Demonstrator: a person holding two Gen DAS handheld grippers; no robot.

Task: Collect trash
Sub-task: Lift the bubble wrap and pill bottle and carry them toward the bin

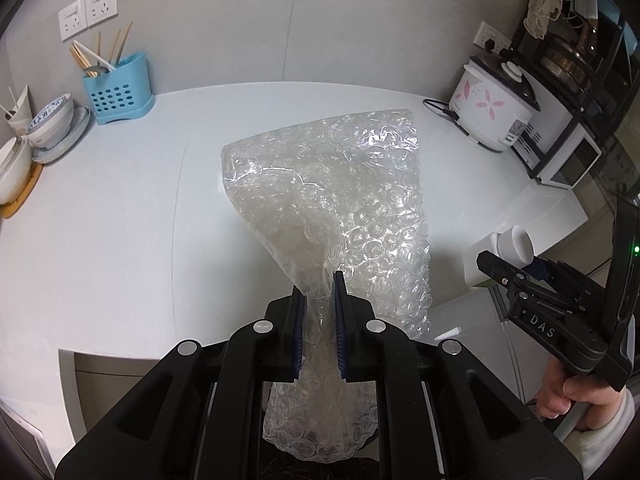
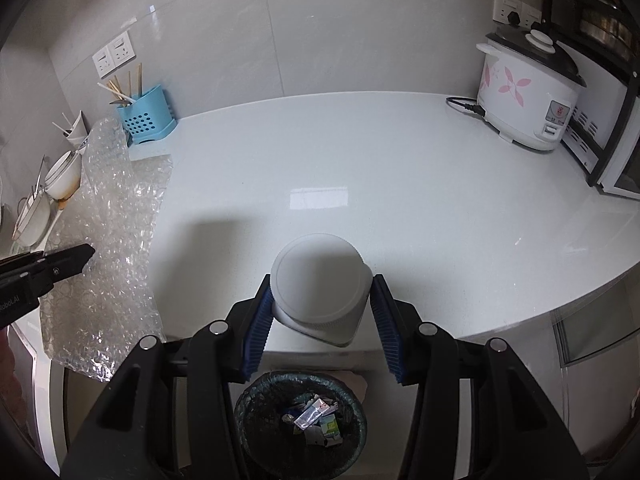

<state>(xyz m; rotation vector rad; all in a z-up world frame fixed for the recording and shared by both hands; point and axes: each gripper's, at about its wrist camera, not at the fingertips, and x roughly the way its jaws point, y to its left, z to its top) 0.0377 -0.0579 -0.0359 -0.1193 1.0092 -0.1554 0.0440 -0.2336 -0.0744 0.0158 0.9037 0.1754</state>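
Hiding claw pads point(image 1: 299, 336) — bubble wrap point(image 1: 344, 184)

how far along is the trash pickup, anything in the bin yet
Done: the bin already holds some wrappers and scraps. In hand: the left gripper is shut on a sheet of bubble wrap, and the right gripper is shut on a white carton by its cap, right above the bin. Left: drop both in. The counter shows no other loose trash.
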